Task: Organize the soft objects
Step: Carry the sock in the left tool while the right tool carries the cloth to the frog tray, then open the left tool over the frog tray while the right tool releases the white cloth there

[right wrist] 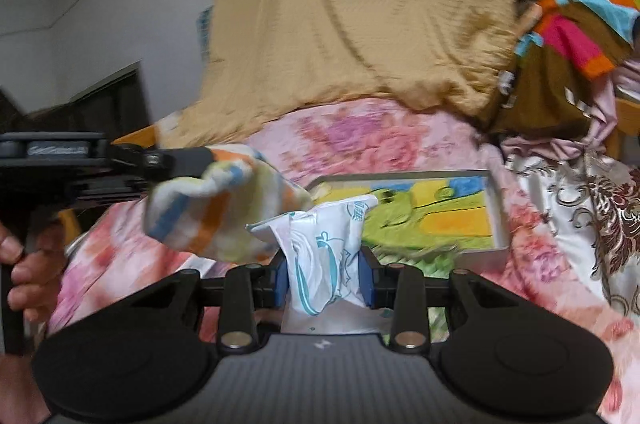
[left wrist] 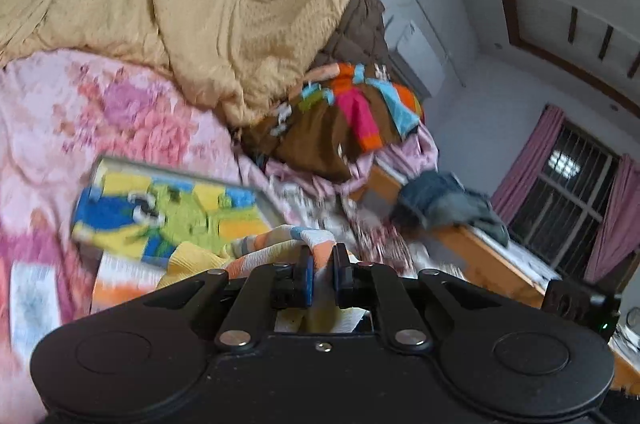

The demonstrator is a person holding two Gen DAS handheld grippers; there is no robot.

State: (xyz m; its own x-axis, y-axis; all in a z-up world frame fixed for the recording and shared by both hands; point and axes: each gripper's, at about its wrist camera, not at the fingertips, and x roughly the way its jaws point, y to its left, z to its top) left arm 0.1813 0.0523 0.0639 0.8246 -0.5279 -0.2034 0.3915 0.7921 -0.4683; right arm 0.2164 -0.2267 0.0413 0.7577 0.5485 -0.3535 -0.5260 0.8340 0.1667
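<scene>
The left gripper (left wrist: 322, 258) has its jaws nearly together, pinching a fold of a striped cloth (left wrist: 280, 244) in white, orange, blue and yellow. In the right wrist view the same gripper (right wrist: 200, 155) comes in from the left edge, the cloth (right wrist: 212, 207) drooping from its tip above the bed; a hand (right wrist: 24, 264) grips its handle at the lower left.

The right gripper (right wrist: 324, 276) stands partly open, its blue pads (right wrist: 281, 284) pressed on both sides of a white tissue pack (right wrist: 320, 252) with teal print. The pack is crumpled and rises out between the jaws, its top just in front of the cloth's lower edge.

Beyond both tools lies a flat picture board (right wrist: 432, 212) in green, yellow and blue, resting on a pink floral sheet (right wrist: 360, 139). The left wrist view shows the same board (left wrist: 168, 207) on the sheet (left wrist: 120, 111), blurred, just past the cloth.

Farther back a tan quilt (left wrist: 224, 7) is heaped high over the bed. To its right sits a brown blanket (left wrist: 320, 135) with pink, orange and blue patches. A bundle of denim (left wrist: 448, 203) rests on the wooden bed rail (left wrist: 480, 252), near a window (left wrist: 568, 199) with purple curtains
</scene>
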